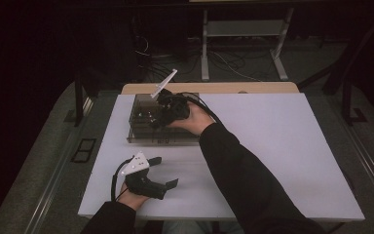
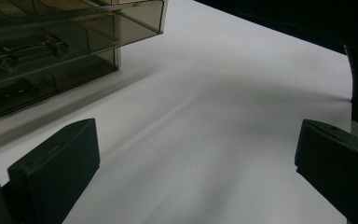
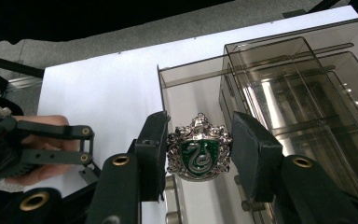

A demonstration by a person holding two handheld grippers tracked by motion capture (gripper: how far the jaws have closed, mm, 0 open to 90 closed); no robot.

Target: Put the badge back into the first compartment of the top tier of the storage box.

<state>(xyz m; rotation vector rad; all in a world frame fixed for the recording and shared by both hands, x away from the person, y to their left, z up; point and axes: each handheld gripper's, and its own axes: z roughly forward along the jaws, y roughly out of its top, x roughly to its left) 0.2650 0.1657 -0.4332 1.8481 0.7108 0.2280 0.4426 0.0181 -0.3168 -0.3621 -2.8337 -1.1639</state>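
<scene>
Two tongs are at work over a white desk (image 1: pixel 282 146). The right tongs (image 3: pixel 199 154) are closed on a silver badge (image 3: pixel 198 148) with a green shield and a curled snake on it; each black pad presses one side edge of the badge, which hangs upright between them. In the right gripper view the badge sits over the near wall of a smoky clear organizer box (image 3: pixel 279 88), with the box's divided compartments spreading toward 2 o'clock from it. Whether the badge touches the box cannot be told.

In the high view the right tongs (image 1: pixel 161 117) reach over that box (image 1: pixel 141 131), which stands at about 10 o'clock from the desk's middle, near the far edge. The person's dark sleeve (image 1: pixel 243 175) runs up from 5 o'clock to the hand on the gripper, and the grey three-cornered plate (image 1: pixel 164 83) sticks up at 12 o'clock from it.

The left tongs (image 1: pixel 163 171) lie low near the desk's near edge, at 6 o'clock from the box and well apart from it. Their jaws stand wide apart with nothing between them: in the left gripper view only bare desk (image 2: pixel 205 140) lies between the two black pads (image 2: pixel 56 163). A corner of the box (image 2: pixel 51 51) sits at 10 o'clock in that view, with small metal pieces (image 2: pixel 23 49) inside its compartments, too dim to tell what they are.
</scene>
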